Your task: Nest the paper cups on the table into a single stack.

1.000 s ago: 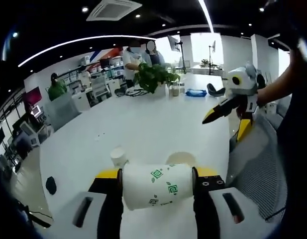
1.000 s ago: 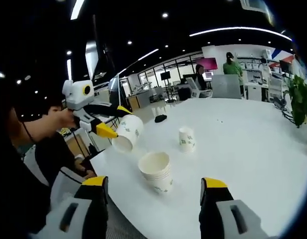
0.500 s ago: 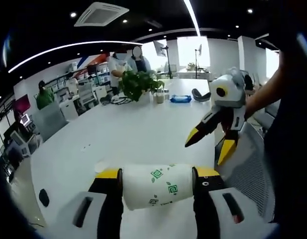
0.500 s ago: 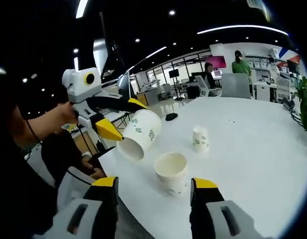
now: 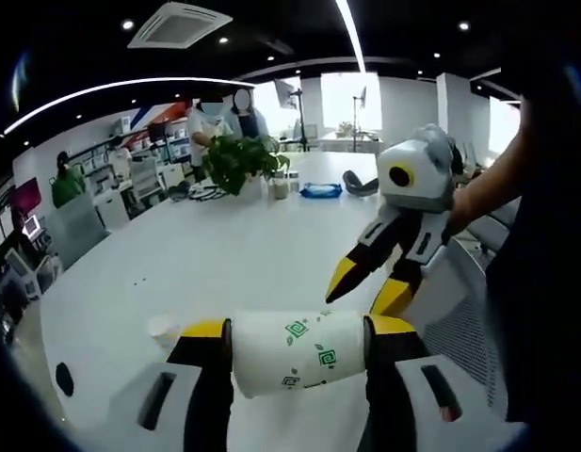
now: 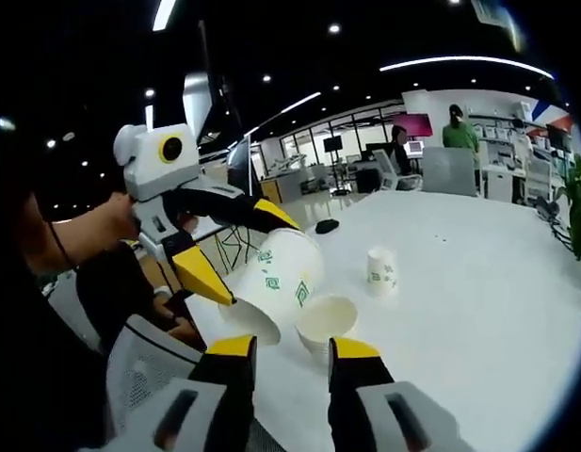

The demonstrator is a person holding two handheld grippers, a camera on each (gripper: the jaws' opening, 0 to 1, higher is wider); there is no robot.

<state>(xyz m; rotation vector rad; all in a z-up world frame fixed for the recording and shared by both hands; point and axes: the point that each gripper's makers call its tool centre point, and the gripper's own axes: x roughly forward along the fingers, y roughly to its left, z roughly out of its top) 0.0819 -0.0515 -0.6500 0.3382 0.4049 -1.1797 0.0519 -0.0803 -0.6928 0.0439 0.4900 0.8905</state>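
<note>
My left gripper (image 5: 295,330) is shut on a white paper cup with green marks (image 5: 295,353), held sideways across its jaws. In the right gripper view that left gripper (image 6: 257,264) holds the cup (image 6: 276,282) tilted, mouth down, just left of and above a nested stack of cups (image 6: 326,320) on the white table (image 6: 459,282). My right gripper (image 6: 292,350) is open with a narrow gap, low in front of the stack and touching nothing. It enters the left gripper view (image 5: 365,289) from the right. A lone cup (image 6: 381,271) stands farther back, also visible in the left gripper view (image 5: 163,330).
A potted plant (image 5: 232,160) and a blue object (image 5: 320,189) sit at the table's far end. A small black object (image 6: 326,226) lies on the table. Mesh chairs (image 5: 459,311) stand at the near edge. People stand at desks in the background.
The left gripper has carried its cup down and closer to the stack. The right gripper's jaws have narrowed and it has moved nearer the stack.
</note>
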